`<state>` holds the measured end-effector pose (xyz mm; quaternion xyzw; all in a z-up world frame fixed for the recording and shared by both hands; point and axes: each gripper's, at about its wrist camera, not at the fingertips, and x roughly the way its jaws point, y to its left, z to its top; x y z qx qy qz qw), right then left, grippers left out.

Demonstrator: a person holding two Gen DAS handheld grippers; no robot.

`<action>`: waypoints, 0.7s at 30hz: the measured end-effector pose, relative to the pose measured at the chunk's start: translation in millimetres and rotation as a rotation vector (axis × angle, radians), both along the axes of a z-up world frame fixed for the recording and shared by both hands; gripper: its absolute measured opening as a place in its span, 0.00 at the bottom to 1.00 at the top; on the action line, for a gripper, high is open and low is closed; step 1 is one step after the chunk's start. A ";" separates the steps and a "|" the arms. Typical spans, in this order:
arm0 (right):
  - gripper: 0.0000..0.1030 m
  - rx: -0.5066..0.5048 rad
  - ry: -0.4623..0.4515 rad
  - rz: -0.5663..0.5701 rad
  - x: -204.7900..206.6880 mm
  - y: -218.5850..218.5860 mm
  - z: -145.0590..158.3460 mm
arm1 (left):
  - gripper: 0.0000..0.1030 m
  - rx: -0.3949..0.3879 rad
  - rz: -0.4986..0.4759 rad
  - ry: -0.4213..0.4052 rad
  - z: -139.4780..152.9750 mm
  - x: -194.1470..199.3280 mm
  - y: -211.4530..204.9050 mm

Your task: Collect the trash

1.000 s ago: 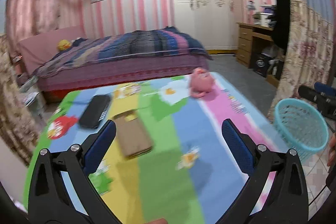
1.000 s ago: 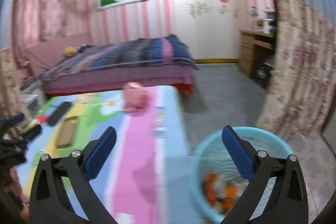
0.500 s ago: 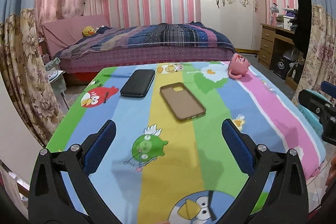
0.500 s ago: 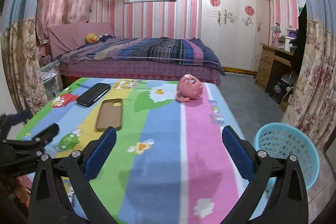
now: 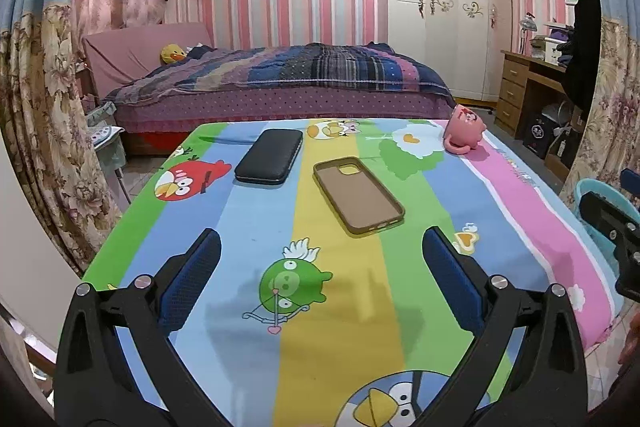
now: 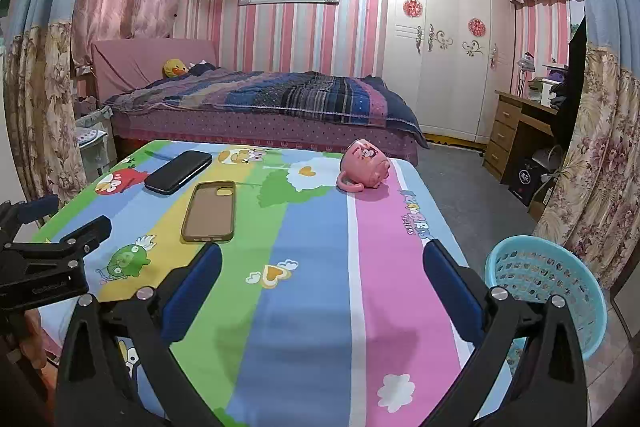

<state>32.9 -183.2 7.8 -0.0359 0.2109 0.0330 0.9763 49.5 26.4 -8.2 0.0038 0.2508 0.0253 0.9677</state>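
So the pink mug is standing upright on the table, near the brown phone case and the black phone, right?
Not quite: the pink mug lies tipped on its side, as the right wrist view shows. The rest holds: it is on the table, with the brown phone case and the black phone nearby.

Left gripper (image 5: 320,279): jaws wide apart, empty, above the tablecloth (image 5: 256,223)
Phone case (image 5: 357,195): flat (hollow side up), just beside the black phone (image 5: 269,161)
Pink mug (image 5: 463,135): tipped over, far right corner
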 end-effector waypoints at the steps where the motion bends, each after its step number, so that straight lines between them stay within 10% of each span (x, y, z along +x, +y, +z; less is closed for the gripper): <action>1: 0.95 -0.002 -0.005 0.000 -0.5 0.1 0.4 | 0.95 -0.005 -0.004 -0.003 0.7 -0.8 -0.6; 21: 0.95 0.017 -0.014 -0.012 2.6 -4.1 -0.1 | 0.95 0.046 -0.003 -0.020 2.8 -1.6 -8.6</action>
